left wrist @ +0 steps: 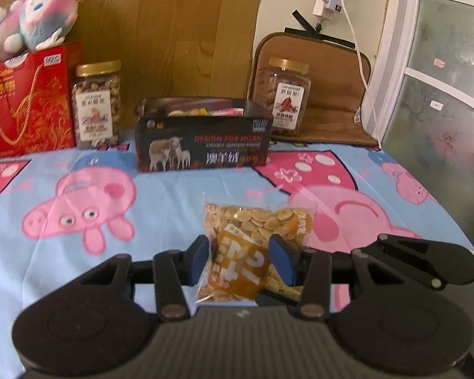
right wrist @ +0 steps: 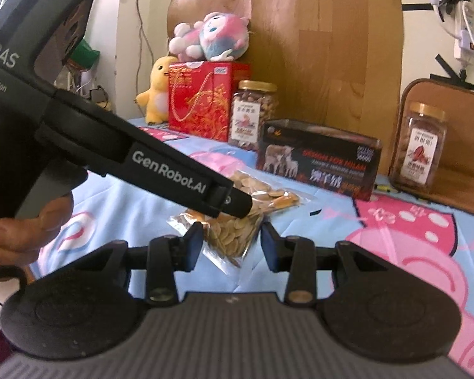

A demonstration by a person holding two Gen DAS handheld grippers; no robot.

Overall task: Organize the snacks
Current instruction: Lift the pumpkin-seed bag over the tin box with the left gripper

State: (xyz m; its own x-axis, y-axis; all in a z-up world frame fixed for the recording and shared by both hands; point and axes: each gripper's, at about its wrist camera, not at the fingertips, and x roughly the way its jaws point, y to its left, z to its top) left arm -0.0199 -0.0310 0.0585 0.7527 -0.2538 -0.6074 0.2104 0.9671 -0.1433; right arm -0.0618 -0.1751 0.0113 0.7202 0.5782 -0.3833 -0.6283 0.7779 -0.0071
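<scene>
The left gripper point(left wrist: 240, 257) pinches a clear plastic packet of pale flat seeds with an orange-brown label point(left wrist: 252, 246), its blue pads point(left wrist: 200, 257) pressed against the packet's two sides near the label end. In the left wrist view the packet's long axis runs away from the camera, the labelled end nearest and the seed-filled end pointing toward the far edge of the blue cartoon-pig bedsheet point(left wrist: 142, 221). Whether the packet rests on the sheet or is lifted just above it cannot be told.

In the right wrist view the same packet point(right wrist: 237, 221) lies with its long axis slanting from lower left to upper right, one clear end reaching between the fingers of the right gripper point(right wrist: 232, 243). That gripper's jaws stand spread, its pads point(right wrist: 192, 246) on either side of the packet's end with a gap showing, so it grips nothing. The black body of the left gripper crosses over the packet there.

Farther back on the sheet stands a dark open-topped cardboard box printed with sheep point(left wrist: 202, 142), with some wrapped items showing inside. A gold-lidded clear jar of nuts point(left wrist: 96, 104) stands to its left beside a red gift box with a rope handle point(left wrist: 31, 101), which carries a pink and white plush toy point(left wrist: 34, 19). Another gold-lidded jar point(left wrist: 287, 98) stands to the box's right, in front of a brown padded cushion point(left wrist: 331, 94).
</scene>
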